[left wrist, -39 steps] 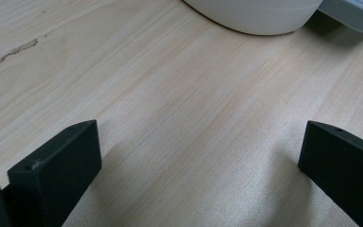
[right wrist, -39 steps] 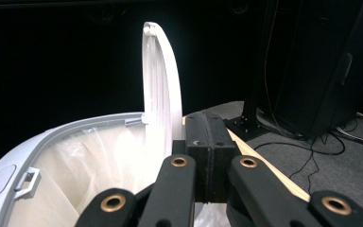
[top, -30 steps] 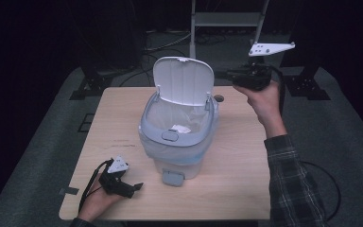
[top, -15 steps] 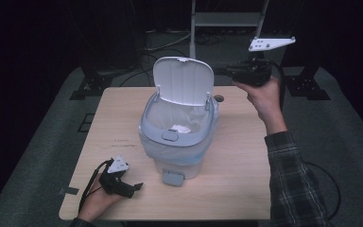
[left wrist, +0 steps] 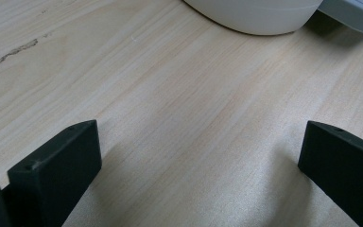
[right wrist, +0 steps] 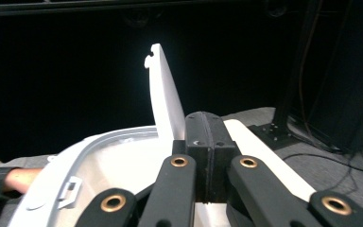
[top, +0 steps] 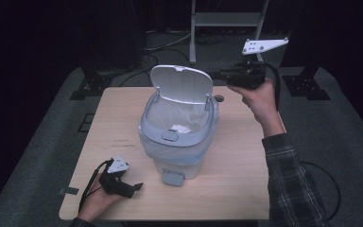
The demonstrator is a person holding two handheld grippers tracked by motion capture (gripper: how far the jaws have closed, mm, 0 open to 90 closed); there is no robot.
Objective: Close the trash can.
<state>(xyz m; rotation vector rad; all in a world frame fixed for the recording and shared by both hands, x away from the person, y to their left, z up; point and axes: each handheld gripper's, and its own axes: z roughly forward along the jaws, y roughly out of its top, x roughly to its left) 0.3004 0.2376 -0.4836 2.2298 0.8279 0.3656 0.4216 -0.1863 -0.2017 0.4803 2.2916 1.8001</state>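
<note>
Bin (top: 177, 142) at middle of desk (top: 236, 175), lid (top: 182, 85) raised upright toward far edge, white liner and crumpled paper (top: 179, 128) inside. Right gripper (top: 224, 75) held above far right edge, just beside lid, fingers pressed together on nothing. Left gripper (top: 133, 188) resting near front left corner, fingers (left wrist: 56, 165) wide apart over bare wood.

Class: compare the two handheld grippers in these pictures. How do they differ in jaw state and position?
The left gripper rests low on the table near the bin's base, jaws wide open; the right gripper is held up beside the raised lid, jaws shut. Both hold nothing.
</note>
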